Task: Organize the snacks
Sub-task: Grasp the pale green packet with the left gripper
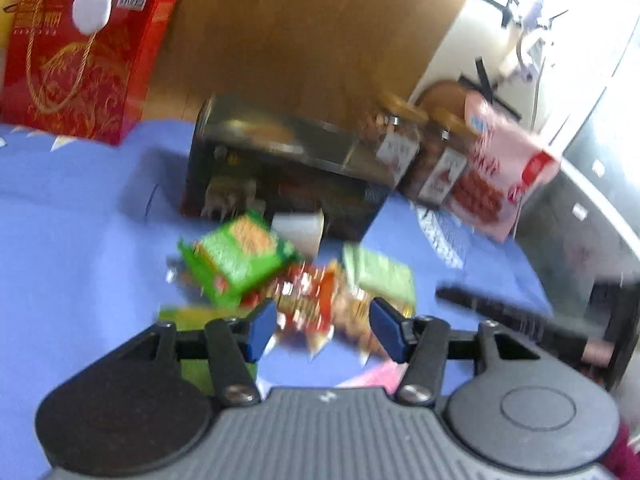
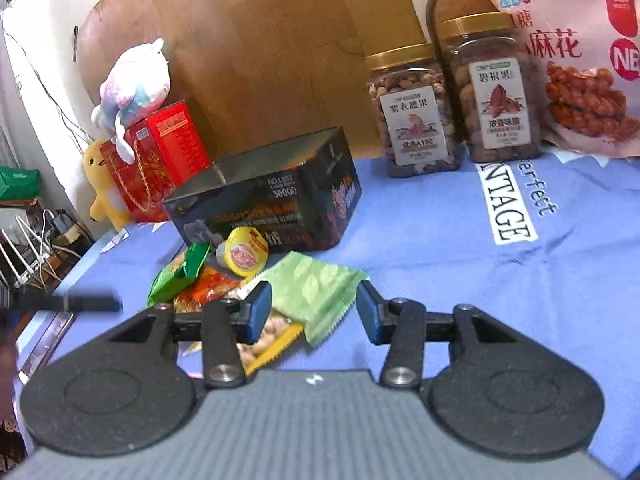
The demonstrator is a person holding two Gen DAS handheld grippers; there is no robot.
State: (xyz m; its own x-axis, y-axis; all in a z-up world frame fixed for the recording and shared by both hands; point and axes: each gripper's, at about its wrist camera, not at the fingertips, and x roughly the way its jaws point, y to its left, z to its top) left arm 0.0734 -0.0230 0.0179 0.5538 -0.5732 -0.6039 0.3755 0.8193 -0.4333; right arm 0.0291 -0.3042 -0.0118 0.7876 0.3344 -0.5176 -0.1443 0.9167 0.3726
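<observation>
Both claws open, nothing held; left claw (image 1: pixel 323 330) hovers over snack pile w/ red-orange packet (image 1: pixel 316 300) between its pads; left view motion-blurred, so contact can't be judged; right claw (image 2: pixel 314 312) sits over pale green packet (image 2: pixel 316 292), pads either side, apart from it. Snacks lie loose on blue cloth of table (image 2: pixel 560 280), just in front of open dark tin (image 2: pixel 272 204); yellow cup (image 2: pixel 244 256) rests against tin wall; bright green packet (image 1: pixel 240 260) on top of pile. We judge tin is the target. Risks: packets overlap, so a pinch may drag a neighbour along; thin foil may slip from pads; both claws near one pile, could collide; cup may roll if nudged.
</observation>
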